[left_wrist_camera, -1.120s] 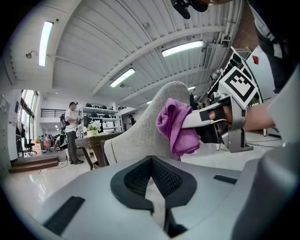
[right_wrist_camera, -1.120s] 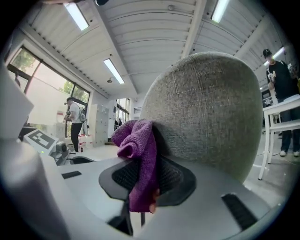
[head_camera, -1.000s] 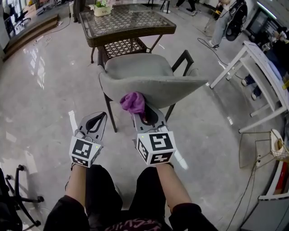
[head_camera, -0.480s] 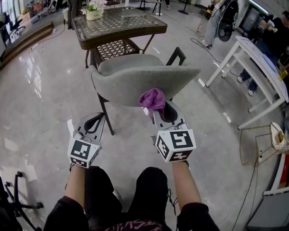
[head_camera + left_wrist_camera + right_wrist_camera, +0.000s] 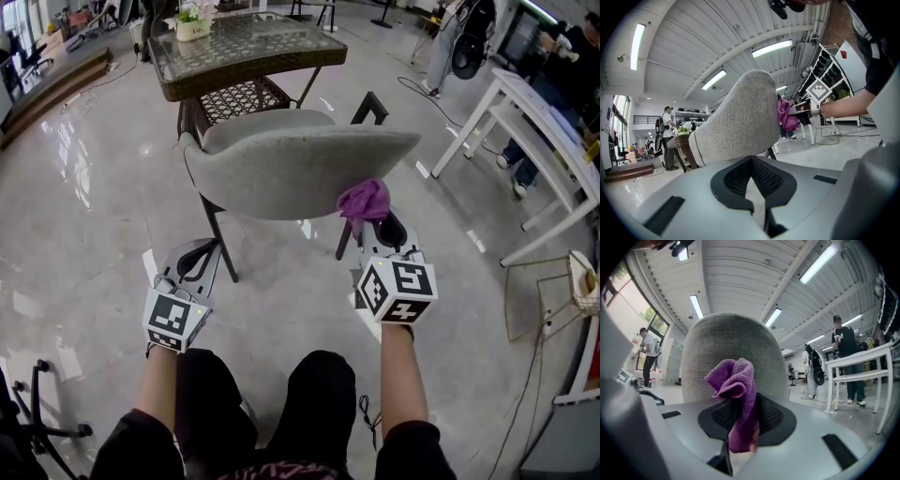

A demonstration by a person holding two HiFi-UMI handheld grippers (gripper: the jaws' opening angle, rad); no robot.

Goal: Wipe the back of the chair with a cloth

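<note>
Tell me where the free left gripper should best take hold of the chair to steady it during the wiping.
Probably the thin black rear leg under the left end of the backrest, coming from the person's side with jaws opened first. The padded grey backrest looks too thick and rounded for the jaws; the leg is slim, bare and nearest the left gripper, shut and empty.
</note>
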